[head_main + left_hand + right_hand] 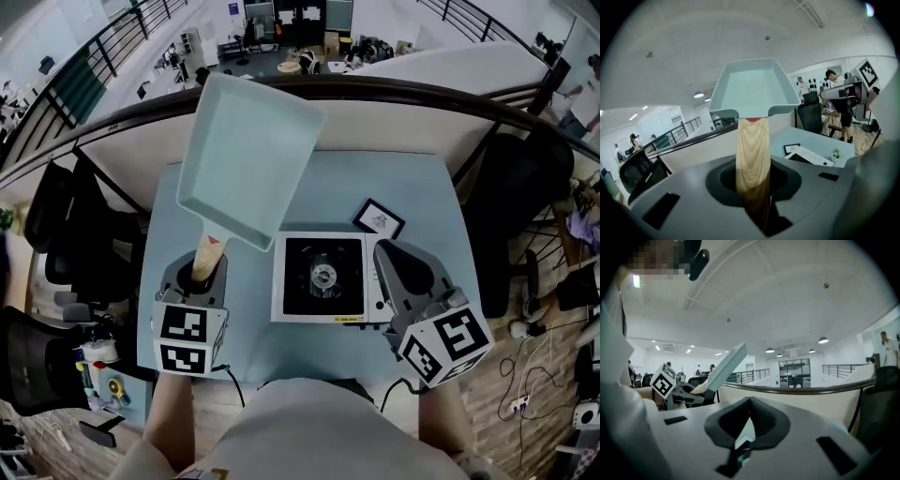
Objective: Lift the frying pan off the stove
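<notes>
The pale teal rectangular frying pan [246,159] is up in the air, tilted, left of and above the stove [291,314]. My left gripper [202,272] is shut on its wooden handle [208,255]. In the left gripper view the handle [752,154] runs up from between the jaws to the pan [754,86]. The stove's black top and burner [323,275] lie bare. My right gripper [389,251] hovers at the stove's right edge, jaws together with nothing in them. From the right gripper view the pan [724,366] shows edge-on at the left.
A small black-framed card [379,220] lies on the light blue table [403,187] behind the stove. Black office chairs stand at the left [56,216] and right [516,206]. A curved dark railing [375,89] runs behind the table.
</notes>
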`<state>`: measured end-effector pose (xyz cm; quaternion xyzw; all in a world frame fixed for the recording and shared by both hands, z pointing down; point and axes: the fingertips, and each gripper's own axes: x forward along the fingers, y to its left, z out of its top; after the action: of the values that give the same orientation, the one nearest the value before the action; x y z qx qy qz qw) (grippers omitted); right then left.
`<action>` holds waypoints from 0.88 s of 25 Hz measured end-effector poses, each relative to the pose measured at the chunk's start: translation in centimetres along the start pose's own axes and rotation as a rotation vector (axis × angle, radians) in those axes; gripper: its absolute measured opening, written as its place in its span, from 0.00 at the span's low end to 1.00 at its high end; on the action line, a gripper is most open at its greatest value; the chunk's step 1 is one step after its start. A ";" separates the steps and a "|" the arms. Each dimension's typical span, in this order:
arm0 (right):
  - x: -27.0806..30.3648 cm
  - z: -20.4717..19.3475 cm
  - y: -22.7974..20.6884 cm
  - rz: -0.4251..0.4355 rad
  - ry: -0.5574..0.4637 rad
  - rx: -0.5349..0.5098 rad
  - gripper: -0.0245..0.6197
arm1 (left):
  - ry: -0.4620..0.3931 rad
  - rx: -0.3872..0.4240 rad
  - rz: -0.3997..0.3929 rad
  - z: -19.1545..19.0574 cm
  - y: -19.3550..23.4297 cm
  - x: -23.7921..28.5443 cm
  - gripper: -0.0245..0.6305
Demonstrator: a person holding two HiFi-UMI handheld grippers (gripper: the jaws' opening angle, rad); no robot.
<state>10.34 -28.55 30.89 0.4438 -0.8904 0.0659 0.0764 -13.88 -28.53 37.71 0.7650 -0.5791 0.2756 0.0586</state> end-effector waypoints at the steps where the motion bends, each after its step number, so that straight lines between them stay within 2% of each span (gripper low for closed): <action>1: -0.3 1.0 0.3 0.000 -0.021 -0.013 0.04 | -0.030 -0.011 0.013 0.9 0.3 -0.6 0.15; 6: -2.2 4.7 1.8 -0.010 -0.094 -0.077 0.04 | -0.145 -0.032 0.084 4.0 2.0 -3.6 0.15; 12: -4.9 6.8 0.7 -0.071 -0.204 -0.044 0.04 | -0.236 -0.049 0.146 5.1 3.0 -6.0 0.15; 17: -5.8 5.5 -0.5 -0.105 -0.168 -0.052 0.04 | -0.278 -0.054 0.163 4.6 2.8 -6.8 0.15; 22: -5.2 2.6 -1.0 -0.104 -0.086 -0.057 0.04 | -0.252 -0.047 0.139 3.1 1.4 -6.4 0.15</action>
<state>14.00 -25.53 27.38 0.4893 -0.8703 0.0173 0.0539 -15.24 -24.81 31.67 0.7498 -0.6400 0.1670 -0.0159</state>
